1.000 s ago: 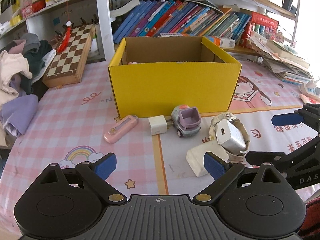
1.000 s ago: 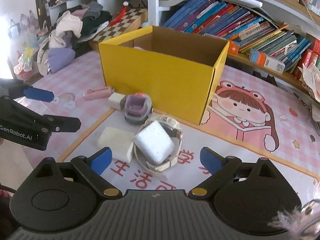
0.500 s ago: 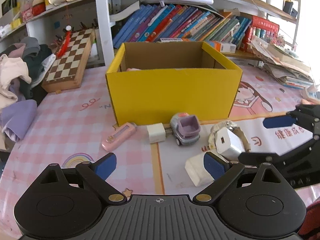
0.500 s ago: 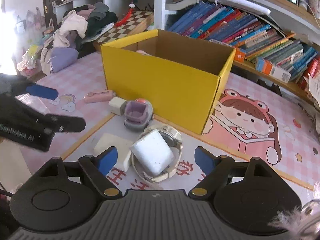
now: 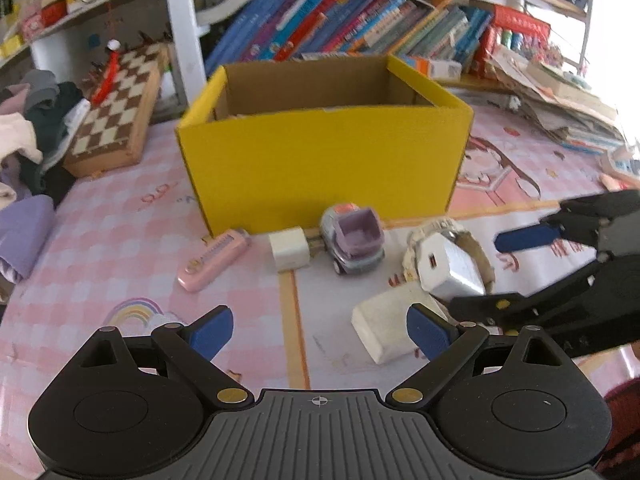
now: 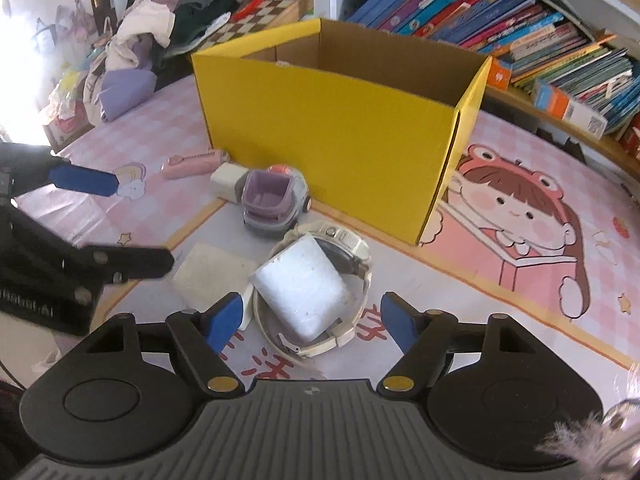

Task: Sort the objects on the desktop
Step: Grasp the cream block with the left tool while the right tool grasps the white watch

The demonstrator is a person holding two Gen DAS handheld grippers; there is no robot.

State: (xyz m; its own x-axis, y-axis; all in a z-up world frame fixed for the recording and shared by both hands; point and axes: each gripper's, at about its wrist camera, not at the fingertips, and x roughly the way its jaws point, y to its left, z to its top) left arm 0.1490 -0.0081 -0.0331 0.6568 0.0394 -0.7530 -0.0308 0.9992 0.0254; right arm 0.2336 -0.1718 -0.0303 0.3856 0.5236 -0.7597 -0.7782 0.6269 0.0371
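Note:
An open yellow cardboard box (image 5: 324,168) (image 6: 340,128) stands on the pink table mat. In front of it lie a pink flat device (image 5: 214,260) (image 6: 194,164), a small white cube adapter (image 5: 289,249) (image 6: 225,181), a purple toy truck (image 5: 354,238) (image 6: 274,204), a white charger (image 5: 450,268) (image 6: 302,290) resting on a white watch (image 5: 472,248) (image 6: 348,240), and a white eraser block (image 5: 390,326) (image 6: 210,276). My left gripper (image 5: 320,330) is open and empty, short of these objects. My right gripper (image 6: 312,320) is open, its fingers on either side of the charger and watch.
A chessboard box (image 5: 116,112) and a pile of clothes (image 5: 24,148) lie at the left. Bookshelves (image 5: 340,32) run behind the box, with stacked papers (image 5: 560,104) at the right. Each gripper shows in the other's view, the right one (image 5: 560,280) and the left one (image 6: 60,240).
My right gripper has moved forward and down, so its fingers now flank the charger and watch. My left gripper has pulled back and risen slightly.

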